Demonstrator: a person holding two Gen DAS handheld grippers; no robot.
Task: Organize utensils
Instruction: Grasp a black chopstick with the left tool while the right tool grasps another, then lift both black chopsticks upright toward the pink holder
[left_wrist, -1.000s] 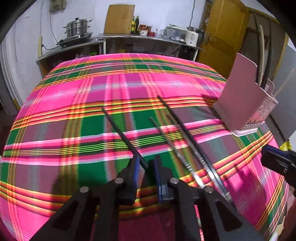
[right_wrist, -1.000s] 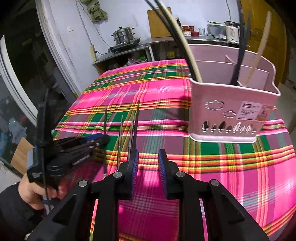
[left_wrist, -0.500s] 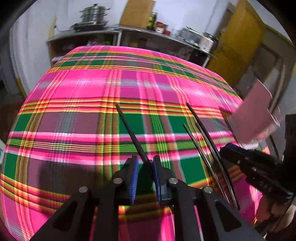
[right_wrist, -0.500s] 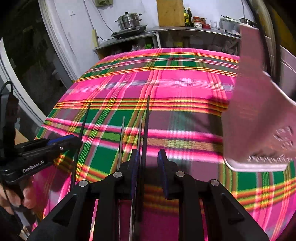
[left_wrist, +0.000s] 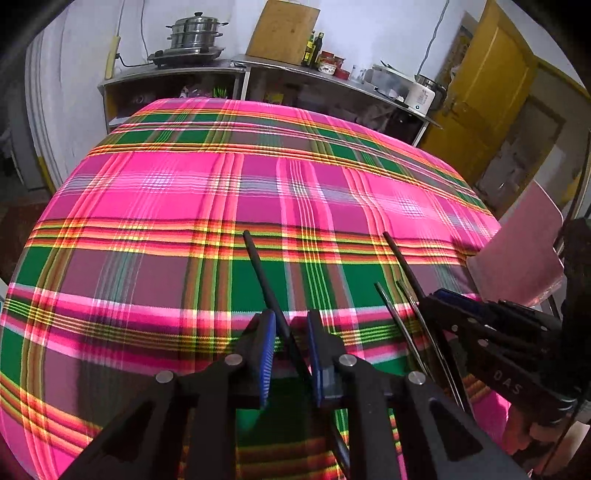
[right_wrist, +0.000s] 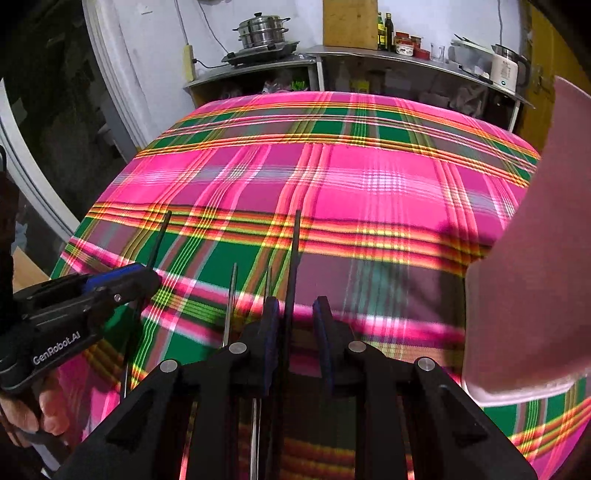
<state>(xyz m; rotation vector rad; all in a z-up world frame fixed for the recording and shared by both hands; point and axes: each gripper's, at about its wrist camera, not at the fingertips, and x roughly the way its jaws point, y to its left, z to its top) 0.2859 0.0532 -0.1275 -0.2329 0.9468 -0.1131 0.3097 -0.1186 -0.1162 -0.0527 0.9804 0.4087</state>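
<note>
Pink-and-green plaid-covered counter (left_wrist: 184, 192), with tall pink plastic utensil basket (right_wrist: 535, 258) at right. Left claw (left_wrist: 290, 332) clamped on thin black chopstick (left_wrist: 258, 266). Right claw (right_wrist: 295, 306) closing around second black chopstick (right_wrist: 296, 240), gap visible beside it.

Black chopstick (right_wrist: 295, 254) between closing fingers (right_wrist: 270, 332)

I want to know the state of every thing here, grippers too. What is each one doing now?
Left gripper: shut on left black chopstick.
Right gripper: fingers closing, right black chopstick between them, not yet clamped.
Metal chopsticks: two, lying on the cloth between the grippers.
Basket: standing on the cloth; contents out of view.
</note>
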